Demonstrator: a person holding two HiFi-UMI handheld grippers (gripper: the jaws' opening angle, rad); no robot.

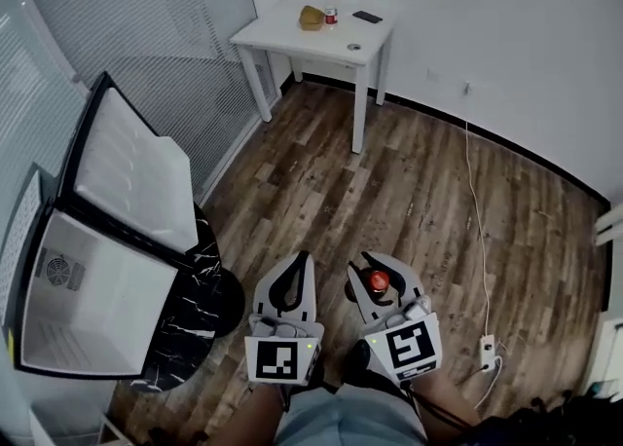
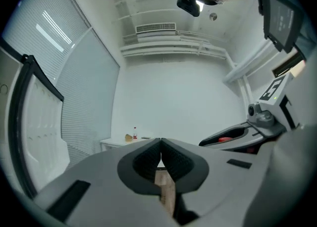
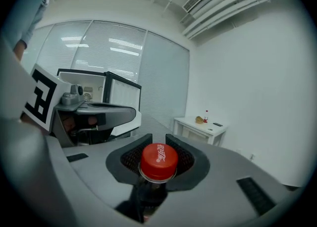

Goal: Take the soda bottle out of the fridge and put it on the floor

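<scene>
You're pinching soda bottle (image 3: 159, 161) below red cap in right gripper (image 1: 373, 261), above wood floor (image 1: 419, 191), near open fridge (image 1: 92, 298). You're holding left gripper (image 2: 161, 142) pressed together, empty. Bottle body mostly hidden, probably upright.

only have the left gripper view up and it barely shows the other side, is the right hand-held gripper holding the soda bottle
observer: Yes. In the right gripper view the right hand-held gripper is shut on the soda bottle, just under its red cap.
operator: ok and the fridge, open or shut
observer: Open. The head view looks straight into the fridge, with its door swung wide.
operator: anything on the floor near where i'd put it down
observer: A white cable runs across the wood floor to the right of that gripper, ending at a power strip.
</scene>
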